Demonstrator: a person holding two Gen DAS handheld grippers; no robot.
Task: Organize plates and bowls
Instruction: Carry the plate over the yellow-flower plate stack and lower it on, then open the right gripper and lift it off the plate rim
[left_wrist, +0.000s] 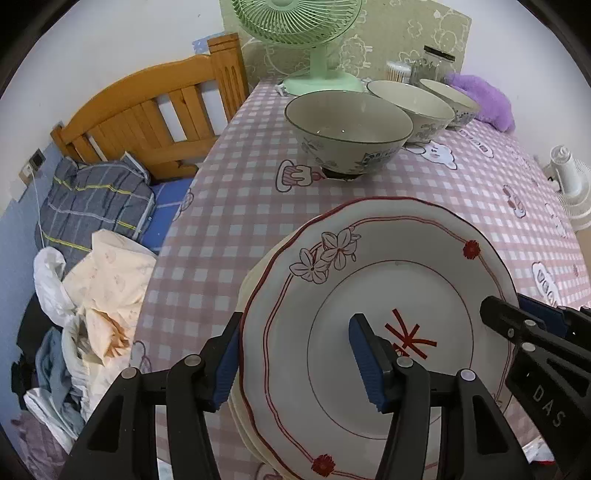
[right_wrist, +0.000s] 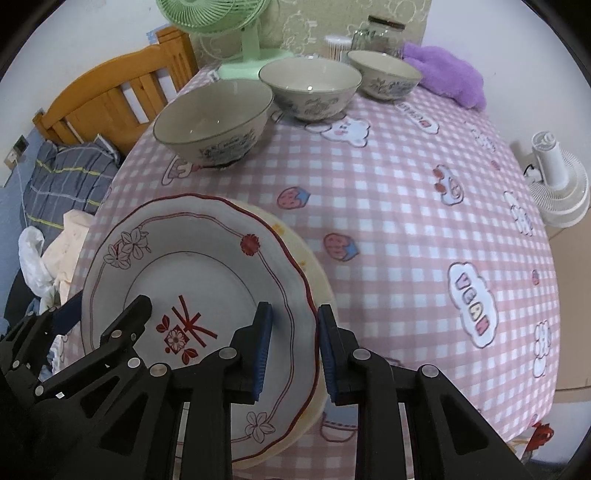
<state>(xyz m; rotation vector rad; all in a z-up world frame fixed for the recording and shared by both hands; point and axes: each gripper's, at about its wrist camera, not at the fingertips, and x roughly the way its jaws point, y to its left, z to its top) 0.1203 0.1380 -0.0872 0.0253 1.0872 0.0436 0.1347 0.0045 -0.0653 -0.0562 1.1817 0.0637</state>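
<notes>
A bedroom: a table (right_wrist: 406, 206) under pink checked cloth, a wooden bed at its left. The left gripper (left_wrist: 295, 363) straddles the left rim of the white red-trimmed plate (left_wrist: 388, 280), jaws apart, no pad clearly pressing. That plate sits atop a cream plate (right_wrist: 314, 280) near the front edge. The right gripper (right_wrist: 293, 352) brackets the right rim, jaws narrow; contact looks likely but I cannot tell. Behind stand three grey-rimmed patterned bowls (right_wrist: 212, 122). An uneven one-sided grip could tip the top plate, sliding it off the stack or table.
</notes>
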